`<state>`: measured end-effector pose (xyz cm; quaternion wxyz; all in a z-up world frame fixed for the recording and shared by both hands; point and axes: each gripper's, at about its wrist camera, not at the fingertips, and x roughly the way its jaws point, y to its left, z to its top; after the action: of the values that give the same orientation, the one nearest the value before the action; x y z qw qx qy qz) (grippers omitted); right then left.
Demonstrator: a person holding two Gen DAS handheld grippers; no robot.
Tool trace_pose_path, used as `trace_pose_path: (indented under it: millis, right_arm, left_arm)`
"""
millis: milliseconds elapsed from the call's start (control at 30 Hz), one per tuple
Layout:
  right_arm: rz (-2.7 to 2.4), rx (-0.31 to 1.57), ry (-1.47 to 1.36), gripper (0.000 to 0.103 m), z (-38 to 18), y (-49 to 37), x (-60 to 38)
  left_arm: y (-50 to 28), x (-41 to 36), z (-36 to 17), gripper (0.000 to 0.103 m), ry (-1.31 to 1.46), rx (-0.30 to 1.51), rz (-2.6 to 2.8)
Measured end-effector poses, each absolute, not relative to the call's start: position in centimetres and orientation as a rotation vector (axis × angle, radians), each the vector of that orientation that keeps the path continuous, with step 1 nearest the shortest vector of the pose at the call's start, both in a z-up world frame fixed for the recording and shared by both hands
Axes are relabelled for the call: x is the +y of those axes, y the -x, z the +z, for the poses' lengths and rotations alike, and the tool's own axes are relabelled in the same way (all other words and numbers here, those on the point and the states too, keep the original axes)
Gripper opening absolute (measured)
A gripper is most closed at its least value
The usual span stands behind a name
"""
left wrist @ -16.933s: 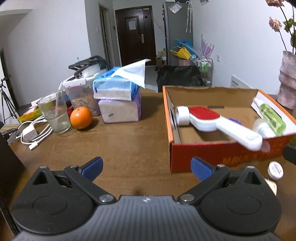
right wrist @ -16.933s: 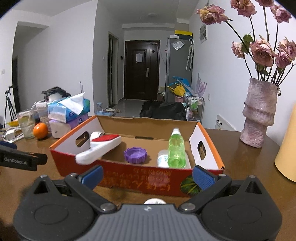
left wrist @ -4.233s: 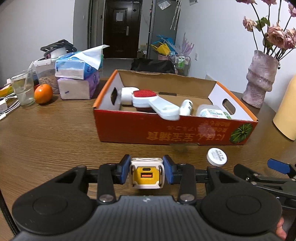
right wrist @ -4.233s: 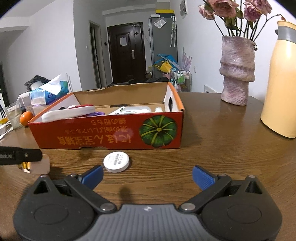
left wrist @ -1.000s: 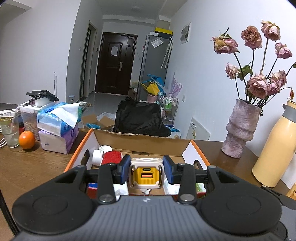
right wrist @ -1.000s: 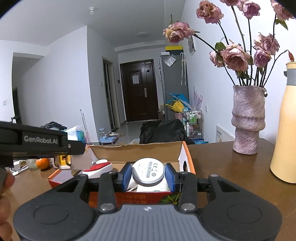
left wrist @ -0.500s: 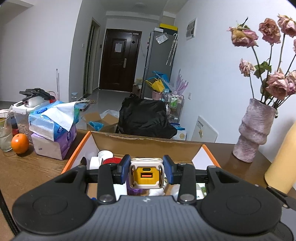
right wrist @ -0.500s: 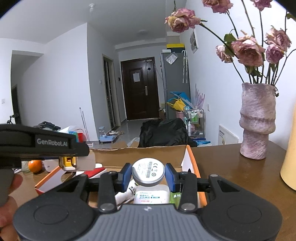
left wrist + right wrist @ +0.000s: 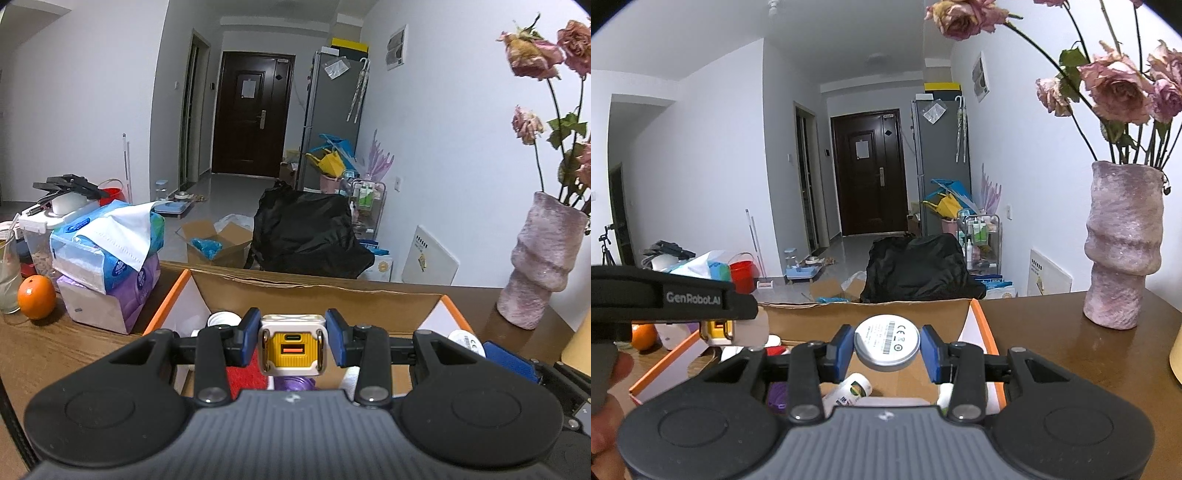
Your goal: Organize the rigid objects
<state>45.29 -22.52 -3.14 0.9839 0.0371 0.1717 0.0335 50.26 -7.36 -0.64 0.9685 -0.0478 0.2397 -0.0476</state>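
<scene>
1. Charger cube [image 9: 291,345] (white shell, yellow port face) clamped in left gripper [image 9: 291,341], above the cardboard box [image 9: 317,291].
2. White disc [image 9: 887,341] (barcode label) clamped in right gripper [image 9: 887,349], also over box.

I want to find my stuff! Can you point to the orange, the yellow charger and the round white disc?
orange [image 9: 37,302], left wrist view, middle of its peel.
yellow charger [image 9: 293,345], left wrist view, yellow front face with the ports.
round white disc [image 9: 887,344], right wrist view, middle of its labelled face.

surface: wooden table [image 9: 48,347] | on it: cardboard box [image 9: 295,291], vase [image 9: 543,258], orange [image 9: 37,301]
</scene>
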Motion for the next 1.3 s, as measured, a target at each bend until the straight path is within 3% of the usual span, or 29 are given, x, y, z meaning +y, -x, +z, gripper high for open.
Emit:
trace_pose_path:
  millis: [433, 500, 567, 600, 633, 1300]
  right_arm:
    - [0.060, 0.396, -0.044, 0.039, -4.1, -47.6, -21.9]
    - [0.051, 0.412, -0.052, 0.041, -4.2, -47.8, -22.2]
    - [0.039, 0.416, -0.054, 0.064, -4.2, -47.7, -22.5]
    - [0.023, 0.410, -0.056, 0.086, -4.2, -47.6, -22.6]
    - [0.010, 0.401, -0.060, 0.103, -4.2, -47.5, -22.8]
    - [0.010, 0.368, -0.056, 0.103, -2.9, -46.1, -23.1]
  left_arm:
    - [-52.7, -6.7, -1.4, 0.041, 0.059, 0.518, -0.085]
    - [-52.6, -6.3, -1.3, 0.075, 0.062, 0.511, -0.070]
    - [-52.3, -5.9, -1.1, 0.094, 0.065, 0.486, -0.050]
    - [-52.2, -5.7, -1.0, 0.103, 0.060, 0.479, -0.038]
    - [-52.1, -5.5, -0.9, 0.103, 0.058, 0.471, -0.027]
    - [-51.3, -3.6, -0.4, 0.103, 0.038, 0.463, 0.017]
